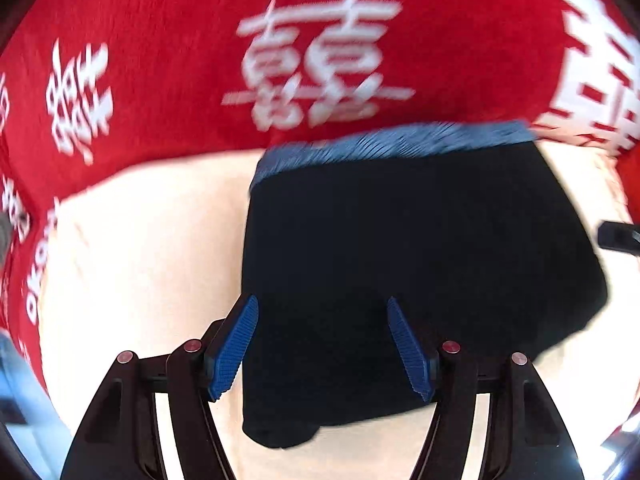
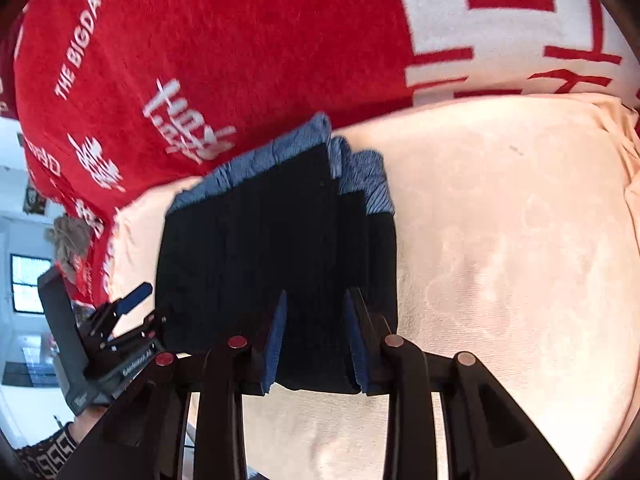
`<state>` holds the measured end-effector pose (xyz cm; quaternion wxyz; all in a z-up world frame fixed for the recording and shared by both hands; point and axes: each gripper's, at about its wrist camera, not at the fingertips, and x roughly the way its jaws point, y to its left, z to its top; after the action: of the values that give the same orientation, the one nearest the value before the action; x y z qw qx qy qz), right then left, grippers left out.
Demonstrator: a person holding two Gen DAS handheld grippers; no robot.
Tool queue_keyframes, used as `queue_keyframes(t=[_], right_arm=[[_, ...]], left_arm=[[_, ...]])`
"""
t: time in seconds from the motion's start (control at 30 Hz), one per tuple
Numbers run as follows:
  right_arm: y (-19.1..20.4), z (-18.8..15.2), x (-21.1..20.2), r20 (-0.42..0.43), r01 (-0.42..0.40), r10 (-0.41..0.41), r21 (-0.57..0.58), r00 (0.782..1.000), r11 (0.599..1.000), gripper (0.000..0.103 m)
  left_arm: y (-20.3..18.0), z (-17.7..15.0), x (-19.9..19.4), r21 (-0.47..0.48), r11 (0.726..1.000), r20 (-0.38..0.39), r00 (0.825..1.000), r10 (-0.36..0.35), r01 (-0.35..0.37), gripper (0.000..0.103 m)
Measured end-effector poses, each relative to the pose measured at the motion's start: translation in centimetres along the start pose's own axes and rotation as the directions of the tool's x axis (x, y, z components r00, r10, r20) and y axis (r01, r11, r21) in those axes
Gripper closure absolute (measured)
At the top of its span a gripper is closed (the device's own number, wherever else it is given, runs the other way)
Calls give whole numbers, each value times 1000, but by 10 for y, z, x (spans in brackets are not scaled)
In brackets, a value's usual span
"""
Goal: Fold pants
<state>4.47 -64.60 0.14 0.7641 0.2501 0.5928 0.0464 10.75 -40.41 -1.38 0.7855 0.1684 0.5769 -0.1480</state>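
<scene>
Left wrist view:
Pants: one dark folded pair of pants (image 1: 420,264) lies flat on a cream cloth (image 1: 140,248), its blue ribbed waistband (image 1: 392,142) along the far edge.
Left gripper: the left gripper (image 1: 322,312) hangs over the near part of the pants, jaws apart, two blue pads (image 1: 234,350) clear of the fabric, nothing between them.
Edges: the waistband lies right at the cream cloth's far border, where a red blanket (image 1: 180,20) with white characters begins.
Open room: bare cream cloth lies wide to the left of the pants, with a narrower strip on the right.
Blur: the picture is smeared, so fine folds cannot be told.

Right wrist view:
Pants: the same one pair (image 2: 276,256), stacked in several layers, waistband (image 2: 256,164) at the far end.
Right gripper: the right gripper (image 2: 316,308) has its jaws partly apart, straddling the near edge of the pants; whether the pads press cannot be told.
Left gripper: seen just beside the pants' left edge (image 2: 132,300), held by a hand (image 2: 86,420) in a patterned sleeve (image 2: 44,456).
Open room: broad bare cream cloth lies to the right.
Count: one pants, two grippers, one cream cloth, one red blanket.
</scene>
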Motion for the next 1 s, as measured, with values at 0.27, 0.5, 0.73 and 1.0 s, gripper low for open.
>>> queue_keyframes(t=[0.27, 0.5, 0.73, 1.0], right_arm=[[-6, -22, 23, -45, 15, -13, 45, 999, 999, 70], [3, -27, 24, -41, 51, -50, 21, 998, 998, 70], [10, -29, 18, -37, 59, -59, -3, 998, 998, 67], [-10, -30, 5, -41, 37, -35, 56, 999, 998, 46]], left_arm=[[12, -18, 10, -62, 996, -12, 998, -64, 63, 15], [15, -14, 16, -50, 994, -55, 993, -101, 98, 9], [19, -12, 16, -87, 989, -81, 989, -124, 117, 9], [22, -4, 10, -148, 985, -54, 994, -98, 89, 9]])
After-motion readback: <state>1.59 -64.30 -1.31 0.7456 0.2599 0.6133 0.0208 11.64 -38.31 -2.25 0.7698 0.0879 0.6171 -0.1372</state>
